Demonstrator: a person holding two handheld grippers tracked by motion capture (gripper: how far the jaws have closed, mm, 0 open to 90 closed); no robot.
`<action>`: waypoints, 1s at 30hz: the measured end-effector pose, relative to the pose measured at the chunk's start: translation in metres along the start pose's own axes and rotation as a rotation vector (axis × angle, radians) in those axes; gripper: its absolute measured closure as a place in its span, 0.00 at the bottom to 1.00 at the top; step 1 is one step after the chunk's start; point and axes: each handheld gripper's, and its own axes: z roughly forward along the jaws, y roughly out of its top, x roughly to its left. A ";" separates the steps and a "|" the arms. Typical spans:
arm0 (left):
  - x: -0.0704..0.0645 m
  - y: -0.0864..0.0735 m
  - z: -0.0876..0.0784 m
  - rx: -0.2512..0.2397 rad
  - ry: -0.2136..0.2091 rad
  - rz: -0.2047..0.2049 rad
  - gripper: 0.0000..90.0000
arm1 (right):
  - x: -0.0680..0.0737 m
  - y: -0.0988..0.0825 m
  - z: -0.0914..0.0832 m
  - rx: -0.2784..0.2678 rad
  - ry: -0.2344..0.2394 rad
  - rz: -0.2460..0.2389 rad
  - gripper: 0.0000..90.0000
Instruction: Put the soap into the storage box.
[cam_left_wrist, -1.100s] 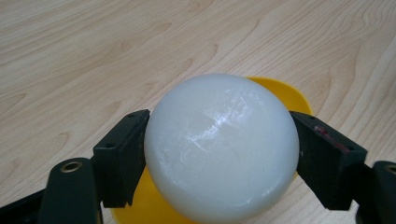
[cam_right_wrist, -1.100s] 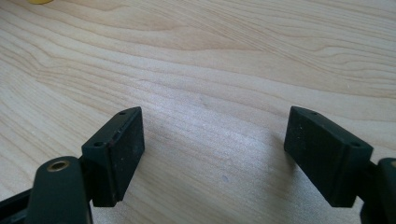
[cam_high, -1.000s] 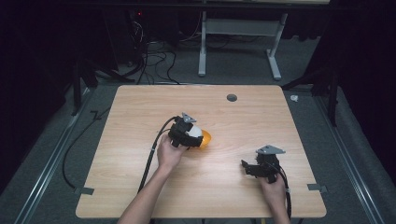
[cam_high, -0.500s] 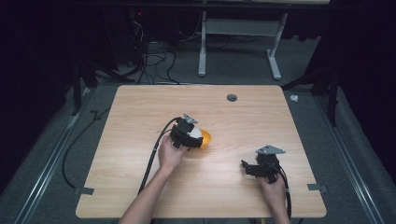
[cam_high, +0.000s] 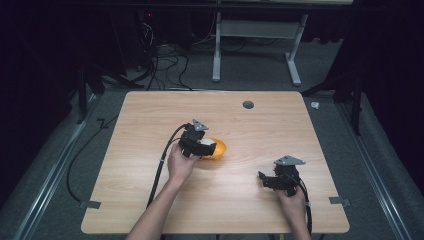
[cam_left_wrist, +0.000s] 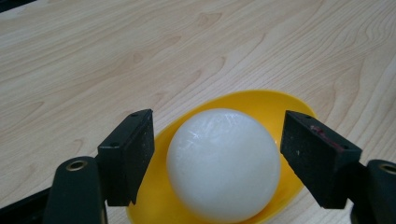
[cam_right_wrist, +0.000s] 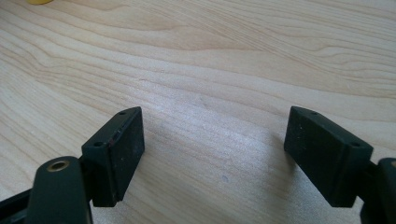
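Now the left gripper (cam_left_wrist: 212, 154) has closed in, jaws wide and not yet touching the glossy white ball (cam_left_wrist: 224, 163) in its shallow yellow plastic dish (cam_left_wrist: 275, 105), so a grasp looks imminent, while the right gripper (cam_right_wrist: 212, 154) idles wide open and empty over the light wooden table (cam_high: 280, 125).

The light wooden table (cam_high: 150, 110) has a round dark hole (cam_high: 248, 104) near its far edge. Black cables (cam_high: 165, 65) lie tangled on the floor beyond the far left corner, beside a white frame (cam_high: 295, 60).
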 end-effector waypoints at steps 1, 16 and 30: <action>0.000 0.000 -0.001 -0.005 -0.001 -0.003 0.30 | 0.000 0.000 0.000 0.000 0.000 -0.001 0.23; 0.005 -0.005 -0.018 -0.040 -0.003 -0.010 0.30 | 0.000 0.000 0.000 0.001 0.000 -0.001 0.23; 0.013 -0.015 -0.038 -0.079 0.005 -0.033 0.30 | 0.000 0.000 0.000 -0.002 0.000 -0.003 0.23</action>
